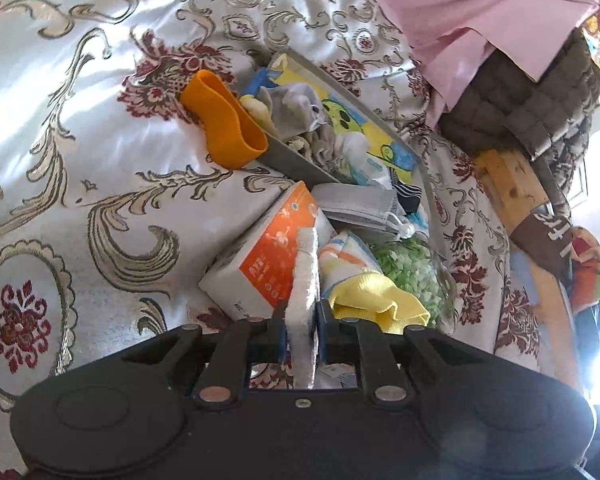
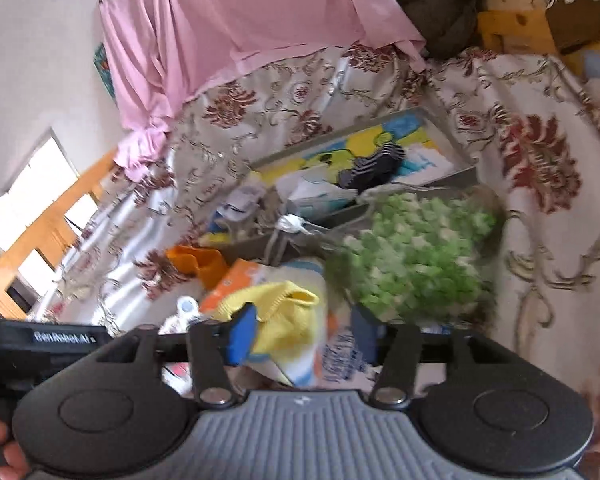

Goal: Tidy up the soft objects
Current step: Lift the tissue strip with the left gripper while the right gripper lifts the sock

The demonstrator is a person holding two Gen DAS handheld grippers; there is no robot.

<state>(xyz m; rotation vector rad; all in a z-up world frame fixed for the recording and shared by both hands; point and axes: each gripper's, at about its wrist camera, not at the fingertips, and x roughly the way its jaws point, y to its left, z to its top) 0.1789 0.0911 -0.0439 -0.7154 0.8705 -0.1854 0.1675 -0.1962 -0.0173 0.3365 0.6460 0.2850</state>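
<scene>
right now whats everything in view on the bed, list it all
grey tray: one, grey with a cartoon picture inside, mid-bed
orange sock: one, orange, over the tray's left wall
tissue pack: one, orange and white, in front of the tray
green bag: one, clear with green bits, right of the pack
yellow sock: one, yellow, on the pile
striped sock: one, dark striped, in the tray
pink cloth: one, pink, far side
white cloth: one, white, in the left gripper
left gripper: shut on white cloth
right gripper: open over the yellow sock

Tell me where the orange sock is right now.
In the left wrist view the orange sock lies upper left of centre on the patterned bedspread, draped against the outer left wall of the grey tray, above the orange-and-white box.
</scene>
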